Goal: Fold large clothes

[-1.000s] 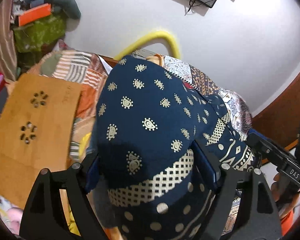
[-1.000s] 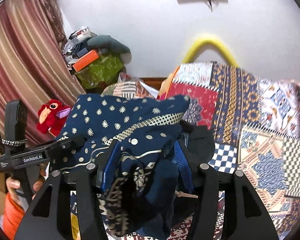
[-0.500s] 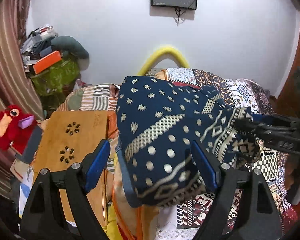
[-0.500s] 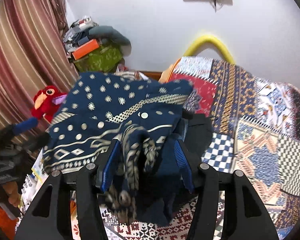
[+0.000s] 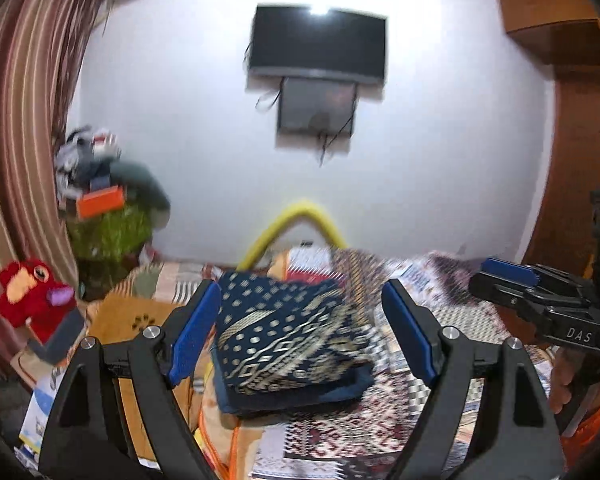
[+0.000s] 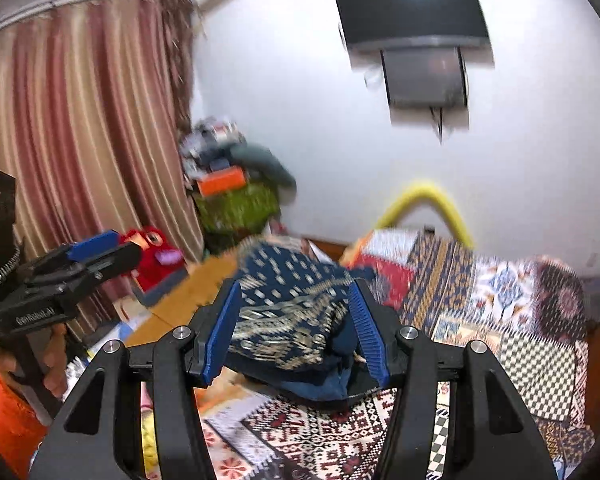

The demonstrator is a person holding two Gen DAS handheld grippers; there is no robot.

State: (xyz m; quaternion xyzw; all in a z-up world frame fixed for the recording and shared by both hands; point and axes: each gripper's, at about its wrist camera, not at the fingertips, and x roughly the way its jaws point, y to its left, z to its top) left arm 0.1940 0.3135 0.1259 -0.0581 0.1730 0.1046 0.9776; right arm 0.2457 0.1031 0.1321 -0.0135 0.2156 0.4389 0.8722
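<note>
The folded garment (image 5: 288,336), navy with a gold print, lies as a thick bundle on the patchwork bedspread (image 5: 380,428) near the left edge of the bed, just right of a wooden lap desk (image 5: 140,320). The left tongs (image 5: 300,340) stand wide open, well clear of the cloth and gripping nothing. The right tongs (image 6: 296,332) are part open; the bundle shows between their blue pads, but the view is blurred and it seems to lie beyond them on the bed, so they look empty. The fold looks finished, with the layers stacked fairly evenly. To end the step well, both tongs should draw away straight without snagging the top layer, and any loose edge on the bundle's near right side should be tucked flat before moving on.
</note>
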